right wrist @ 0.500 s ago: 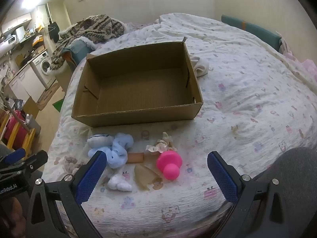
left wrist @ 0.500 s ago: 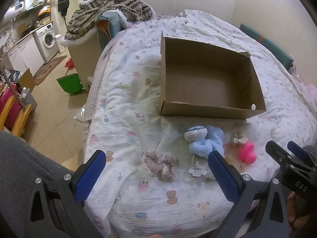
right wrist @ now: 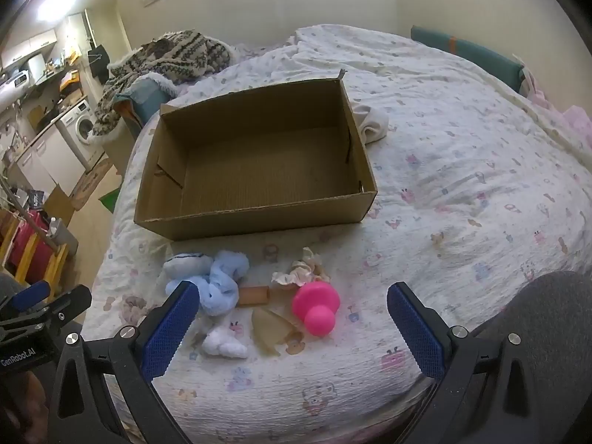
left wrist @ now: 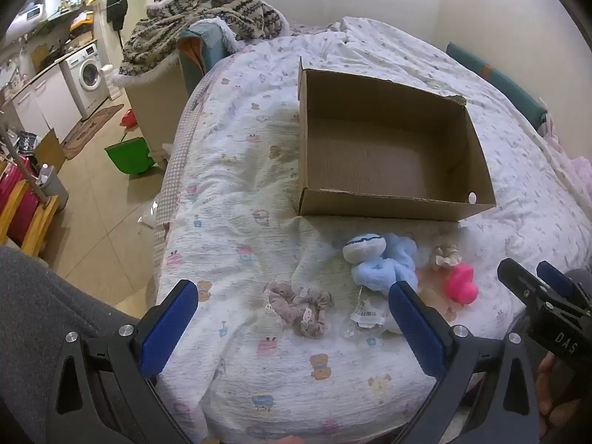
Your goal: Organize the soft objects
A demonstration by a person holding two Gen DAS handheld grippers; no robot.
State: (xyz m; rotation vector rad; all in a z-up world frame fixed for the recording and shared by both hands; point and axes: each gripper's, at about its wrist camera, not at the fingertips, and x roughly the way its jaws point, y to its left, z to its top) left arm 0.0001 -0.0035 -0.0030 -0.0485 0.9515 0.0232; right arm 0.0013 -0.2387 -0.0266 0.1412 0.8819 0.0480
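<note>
Both your grippers, left gripper and right gripper, gape empty; the scrunchie lies just ahead between the left's fingers.

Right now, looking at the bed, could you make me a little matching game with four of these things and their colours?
Things:
1. box
2. plush toy
3. rubber toy
4. scrunchie

Colours:
A. bright pink
B. dusty mauve with dots
C. brown
D. pale blue

Pairs: 1-C, 2-D, 3-A, 4-B.
</note>
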